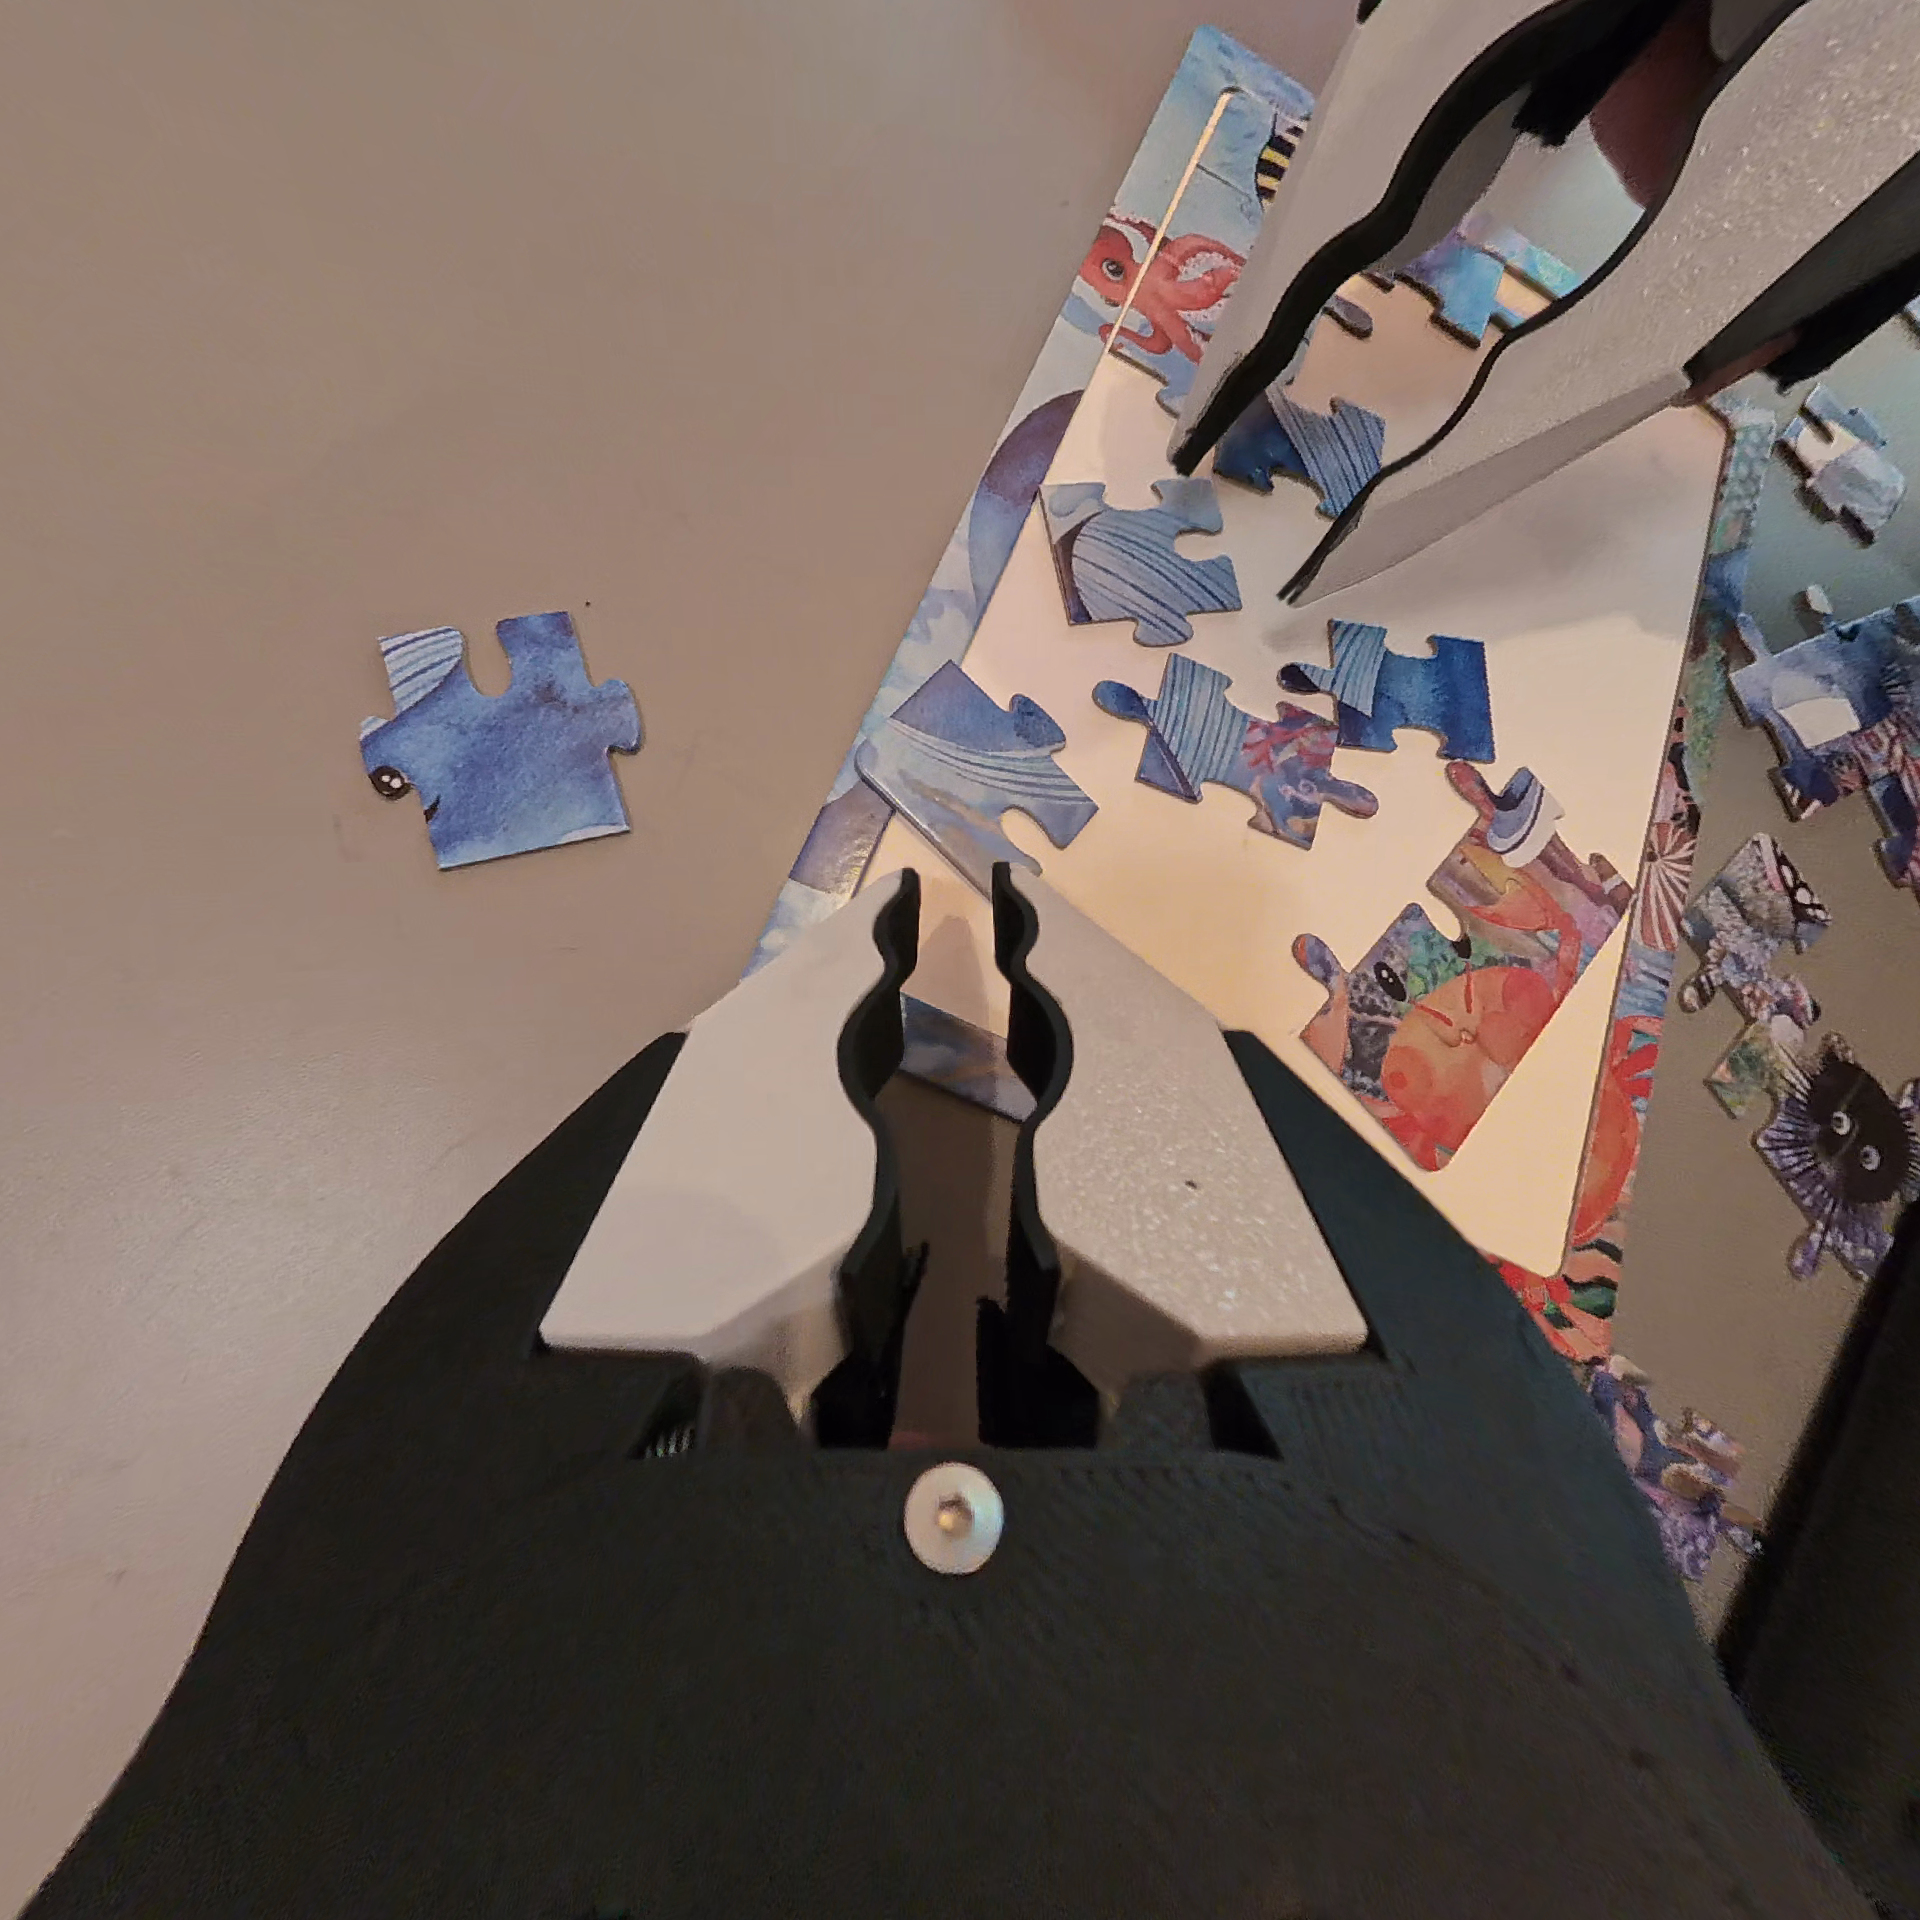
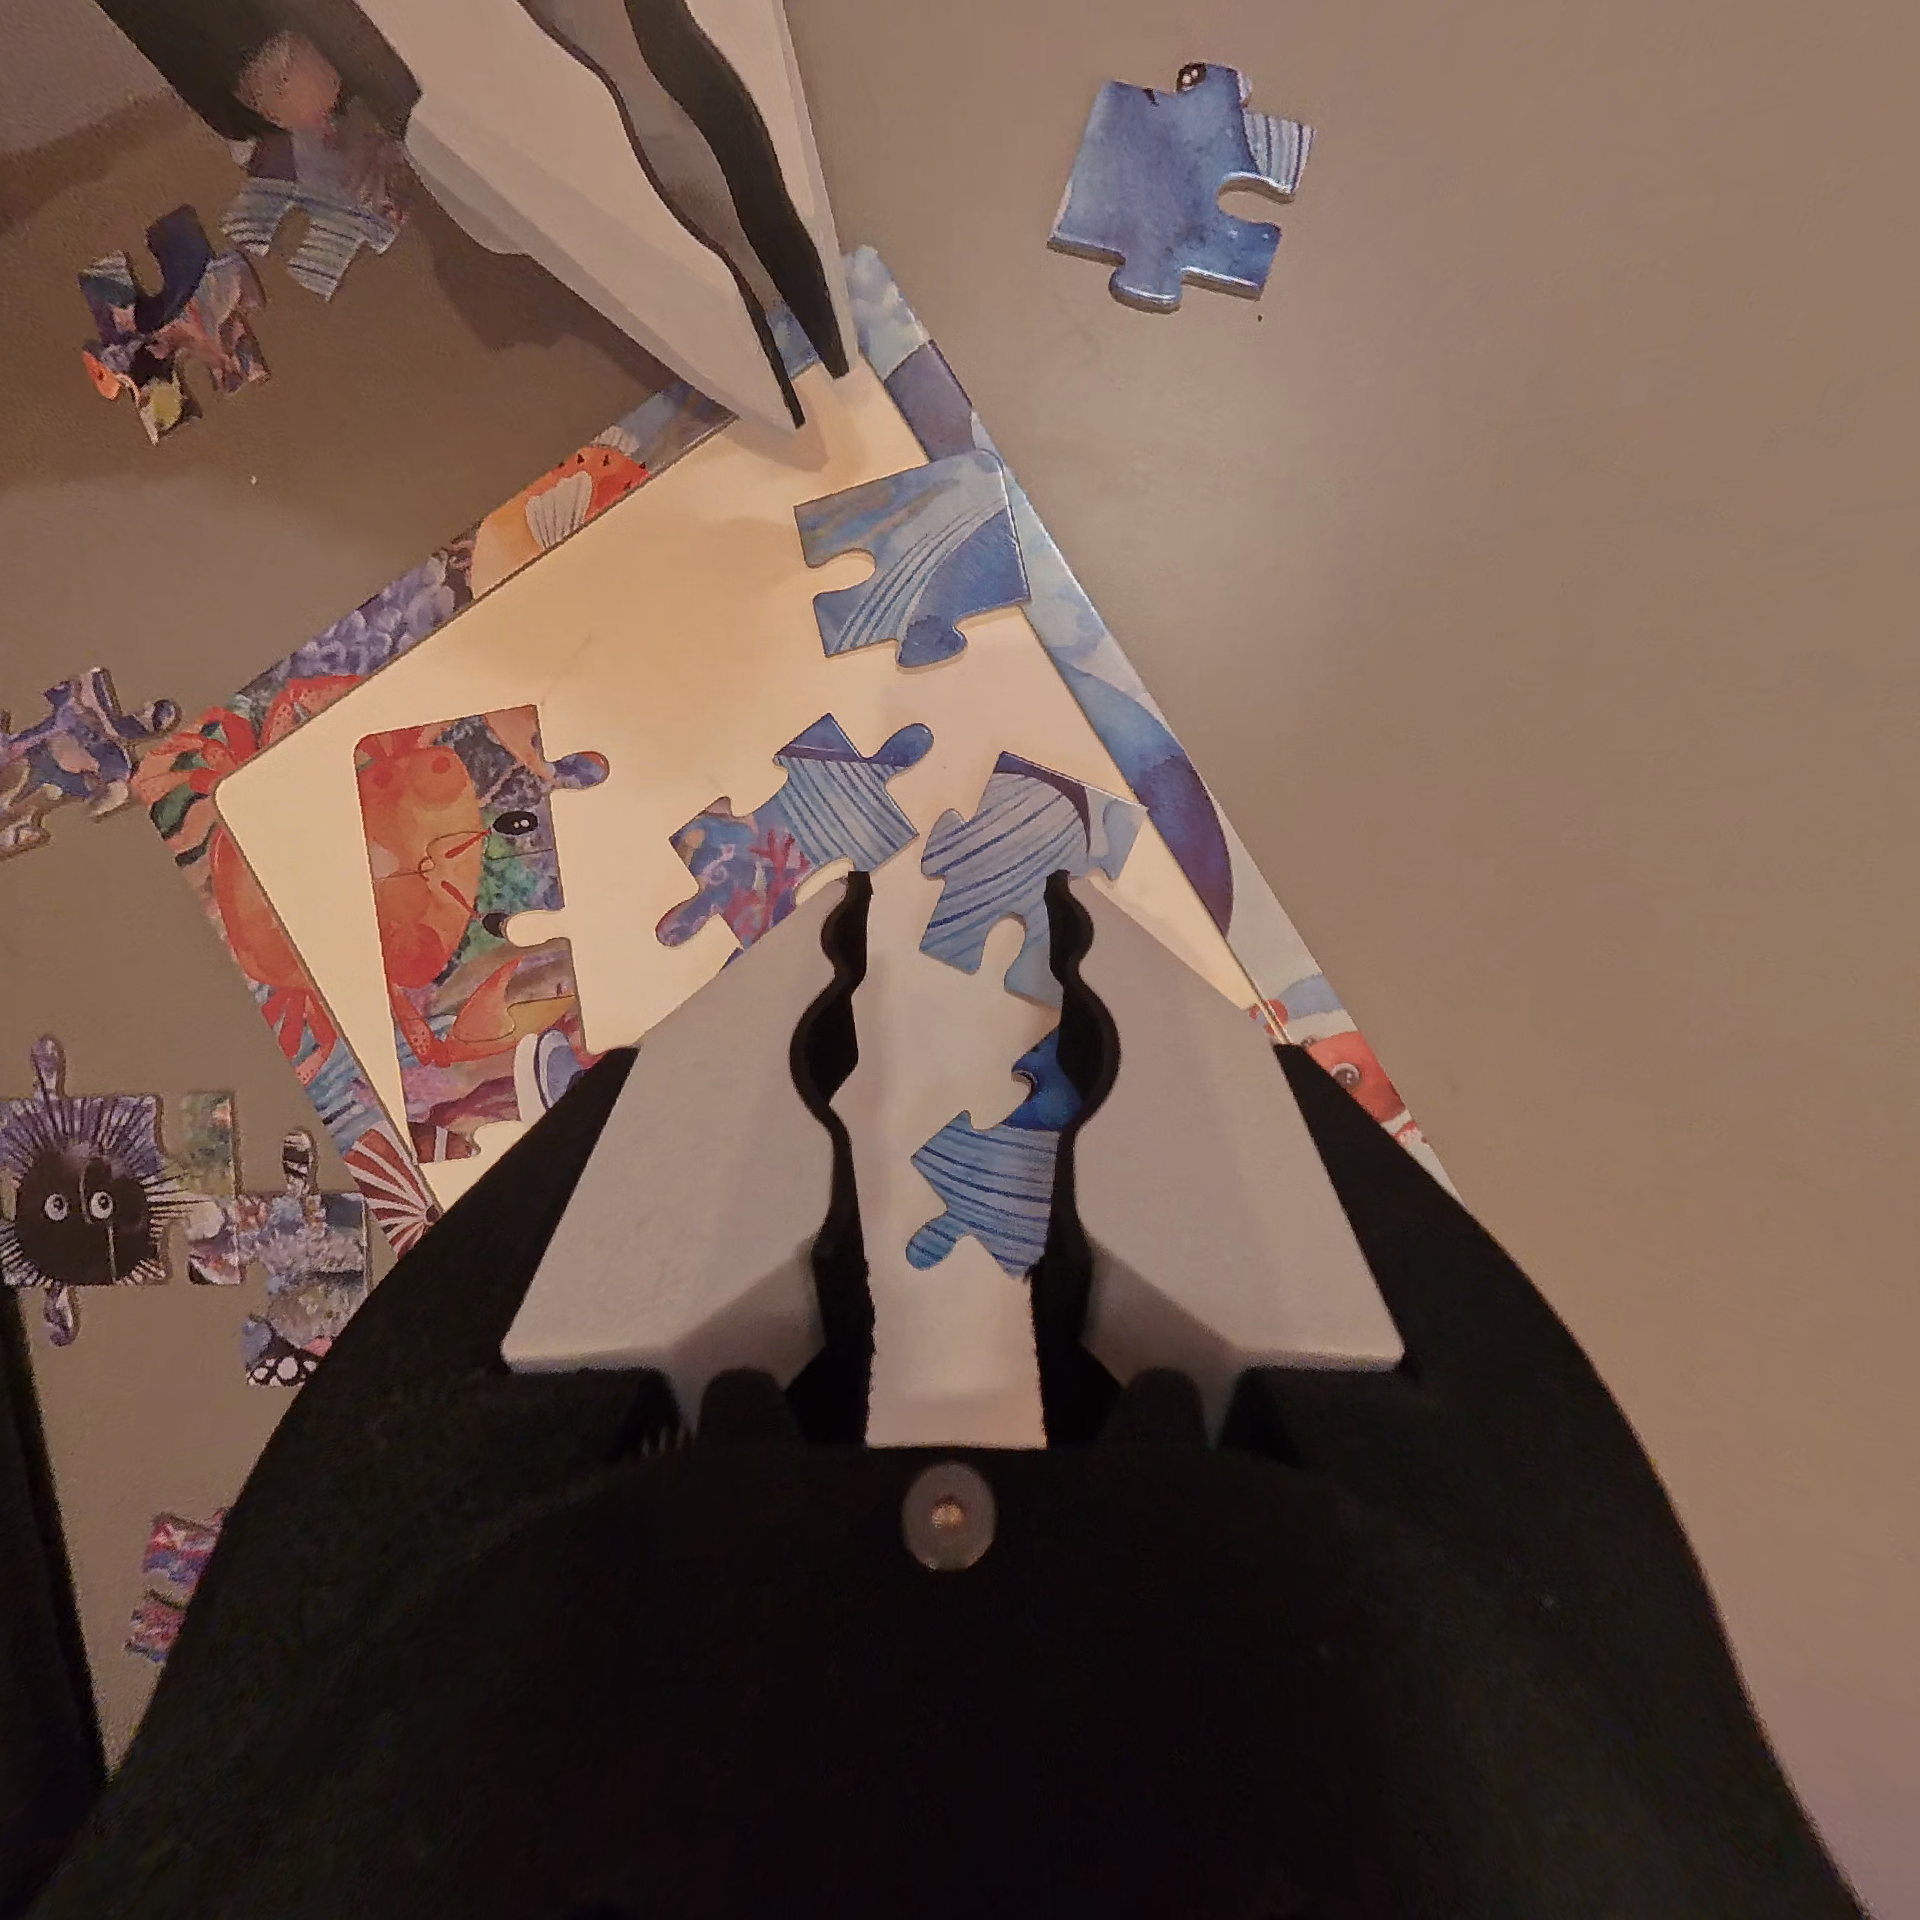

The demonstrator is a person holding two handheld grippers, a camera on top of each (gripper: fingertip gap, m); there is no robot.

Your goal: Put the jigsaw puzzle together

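A: Where is the jigsaw puzzle?

B: The puzzle tray (image 1: 1621, 810) lies flat on the beige tabletop (image 1: 260, 416). It has a painted sea border and a pale inner field. Most pieces lie loose inside it and are not joined.

A: Which pieces are inside?

B: An orange crab block (image 2: 457, 914) of joined pieces sits at one side of the field. A corner piece (image 1: 977, 758) with pale stripes lies against the border. Near the middle are a striped piece with coral (image 2: 790, 831) and a striped whale piece (image 2: 1023, 862), close together but apart.

A: And outside the tray?

B: One blue piece with a small eye (image 1: 499, 738) lies alone on the tabletop, well apart from the tray. On the other side, several pieces lie beside the tray, among them a black sea urchin piece (image 2: 83, 1195).

A: How are the tongs?

B: The left tongs (image 1: 956, 883) are empty, with a narrow gap between the jaws, over the tray's edge. The right tongs (image 2: 956, 883) are wider apart and empty, above the striped pieces.
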